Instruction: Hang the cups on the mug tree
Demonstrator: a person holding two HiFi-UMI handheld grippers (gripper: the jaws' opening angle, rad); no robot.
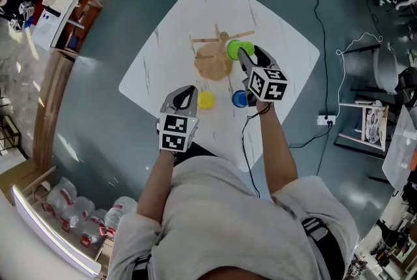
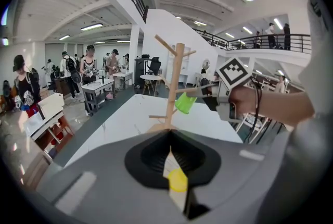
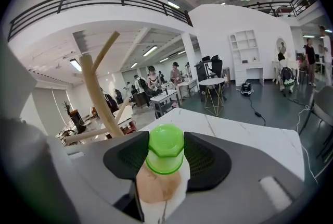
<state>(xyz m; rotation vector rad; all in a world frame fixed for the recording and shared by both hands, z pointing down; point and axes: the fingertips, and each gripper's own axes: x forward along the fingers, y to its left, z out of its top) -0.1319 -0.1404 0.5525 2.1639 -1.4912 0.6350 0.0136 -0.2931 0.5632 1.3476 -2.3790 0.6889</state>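
Observation:
The wooden mug tree (image 1: 214, 56) stands mid-table on the white table (image 1: 273, 31). My right gripper (image 1: 245, 55) is shut on a green cup (image 1: 237, 49), held right beside the tree's pegs. In the right gripper view the green cup (image 3: 165, 151) fills the jaws, with the tree's trunk (image 3: 99, 94) to the left. The left gripper view shows that cup (image 2: 184, 103) close to the trunk (image 2: 175, 85). My left gripper (image 1: 187, 92) is shut and holds nothing. A yellow cup (image 1: 206, 100) stands just right of it and shows through the jaw slit (image 2: 178, 181). A blue cup (image 1: 240, 99) sits under the right wrist.
A black cable and a wall-socket strip (image 1: 324, 120) lie on the floor right of the table. A wooden shelf (image 1: 68, 25) stands at the left, and a rack of bottles (image 1: 71, 213) at the lower left. People and desks are far behind.

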